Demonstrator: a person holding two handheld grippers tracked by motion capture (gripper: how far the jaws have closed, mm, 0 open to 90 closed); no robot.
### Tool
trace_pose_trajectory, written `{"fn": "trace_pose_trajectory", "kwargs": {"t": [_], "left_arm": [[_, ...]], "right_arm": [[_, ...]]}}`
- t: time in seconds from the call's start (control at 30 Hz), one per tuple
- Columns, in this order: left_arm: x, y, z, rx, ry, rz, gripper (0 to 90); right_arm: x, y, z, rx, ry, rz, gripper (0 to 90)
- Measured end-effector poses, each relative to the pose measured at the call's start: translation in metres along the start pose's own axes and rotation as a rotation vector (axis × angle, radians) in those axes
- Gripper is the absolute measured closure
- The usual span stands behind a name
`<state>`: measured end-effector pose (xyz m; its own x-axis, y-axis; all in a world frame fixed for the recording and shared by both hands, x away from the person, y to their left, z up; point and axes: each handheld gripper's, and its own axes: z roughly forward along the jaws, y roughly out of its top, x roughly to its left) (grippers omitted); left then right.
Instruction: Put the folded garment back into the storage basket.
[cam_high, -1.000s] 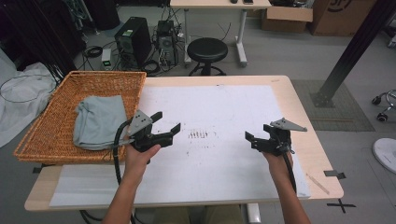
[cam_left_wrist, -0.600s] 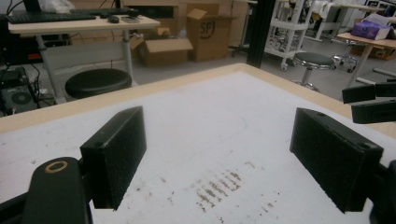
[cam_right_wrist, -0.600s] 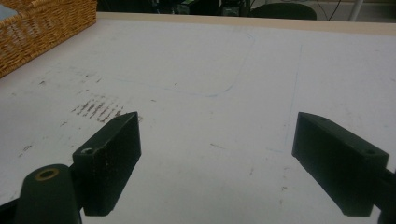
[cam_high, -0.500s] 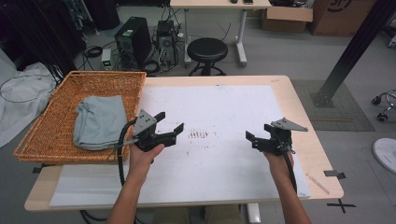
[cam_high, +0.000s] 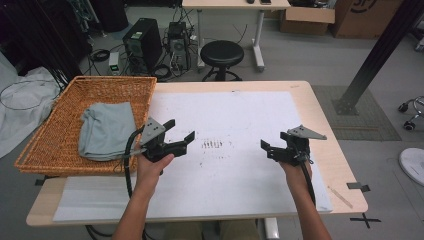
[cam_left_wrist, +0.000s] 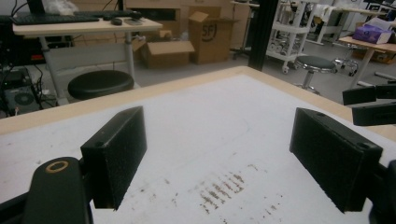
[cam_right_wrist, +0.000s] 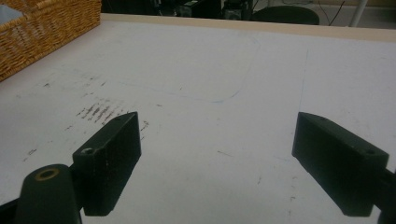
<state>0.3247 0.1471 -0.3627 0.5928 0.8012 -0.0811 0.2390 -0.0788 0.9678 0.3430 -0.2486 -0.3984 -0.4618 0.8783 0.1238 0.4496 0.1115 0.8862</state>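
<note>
A folded grey cloth (cam_high: 106, 131) lies in the wicker basket (cam_high: 55, 145) at the table's left. Just right of the basket my left gripper (cam_high: 180, 132) hovers over the white mat (cam_high: 235, 115), jaws wide apart and empty; in the left gripper view it (cam_left_wrist: 232, 163) points across the mat with nothing between the pads. My right gripper (cam_high: 272, 144) is held over the mat's right part, also open and empty. The right gripper view looks past its own jaws (cam_right_wrist: 232, 161) over bare mat toward the basket (cam_right_wrist: 42, 28).
Dark smudges (cam_high: 212, 144) mark the mat's middle. Behind the table stand a black stool (cam_high: 221, 54), computer towers (cam_high: 145, 45) and cables on the floor. A black post (cam_high: 372, 55) rises at the right. The table's front edge (cam_high: 200, 216) is near my forearms.
My left gripper has moved right, away from the basket, and turned toward the mat's middle. The right gripper has stayed almost still.
</note>
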Motion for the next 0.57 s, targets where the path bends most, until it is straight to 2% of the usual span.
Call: {"fn": "trace_pose_trajectory", "kwargs": {"t": [0.57], "left_arm": [[-0.0024,0.0003,-0.0005,0.002,0.0,0.003,19.6]], "right_arm": [[-0.0009,-0.0002,-0.0034,-0.006,-0.001,-0.001,15.2]]}}
